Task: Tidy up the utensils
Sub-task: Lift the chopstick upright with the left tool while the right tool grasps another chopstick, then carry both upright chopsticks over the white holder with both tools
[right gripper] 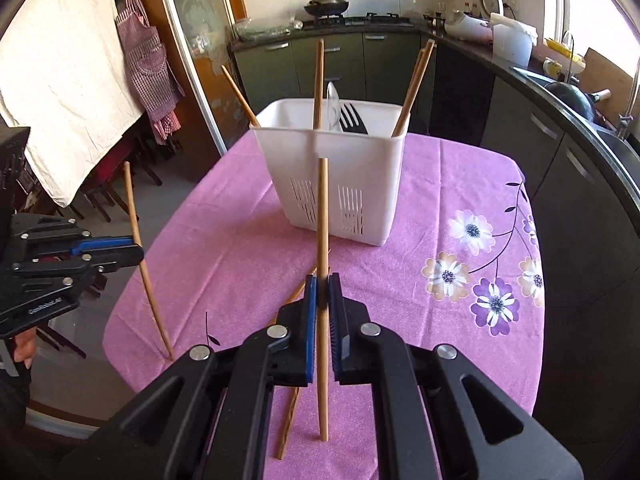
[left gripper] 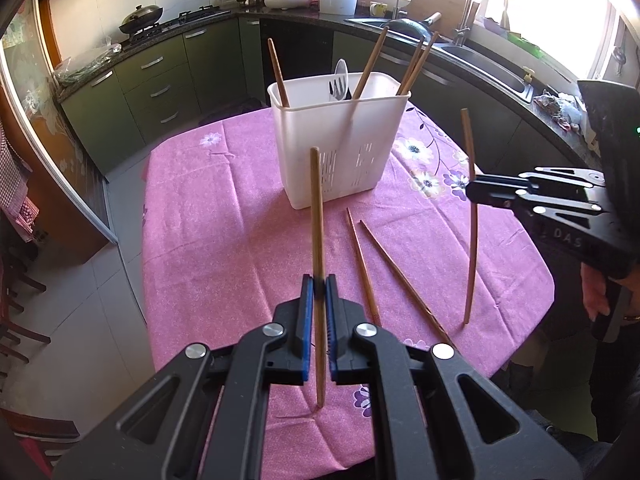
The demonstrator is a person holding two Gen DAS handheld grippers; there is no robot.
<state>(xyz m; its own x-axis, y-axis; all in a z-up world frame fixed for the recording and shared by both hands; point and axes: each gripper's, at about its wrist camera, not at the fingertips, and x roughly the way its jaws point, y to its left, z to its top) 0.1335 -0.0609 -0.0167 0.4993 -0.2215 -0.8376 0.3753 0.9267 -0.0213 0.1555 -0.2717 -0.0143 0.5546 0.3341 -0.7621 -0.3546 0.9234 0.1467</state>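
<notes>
My left gripper (left gripper: 319,284) is shut on a wooden chopstick (left gripper: 316,208) that stands upright, its lower tip just above the pink cloth. At the right edge of that view my right gripper (left gripper: 471,192) is shut on a second chopstick (left gripper: 472,264), also upright. In the right wrist view the right gripper (right gripper: 322,284) pinches that chopstick (right gripper: 322,208), and the left gripper (right gripper: 140,250) holds its own chopstick (right gripper: 132,200) at the left. A white slotted utensil holder (left gripper: 340,136) (right gripper: 332,184) stands beyond both, with several chopsticks, a spoon and a black fork inside. Two loose chopsticks (left gripper: 362,264) (left gripper: 404,280) lie on the cloth.
The table wears a pink flowered cloth (left gripper: 224,240) (right gripper: 440,200). Dark kitchen counters wrap around behind, with a sink (left gripper: 480,60) and a wok on the stove (left gripper: 140,18). A person's hand (left gripper: 596,296) grips the right tool. Chairs (right gripper: 108,200) stand off the table's left side.
</notes>
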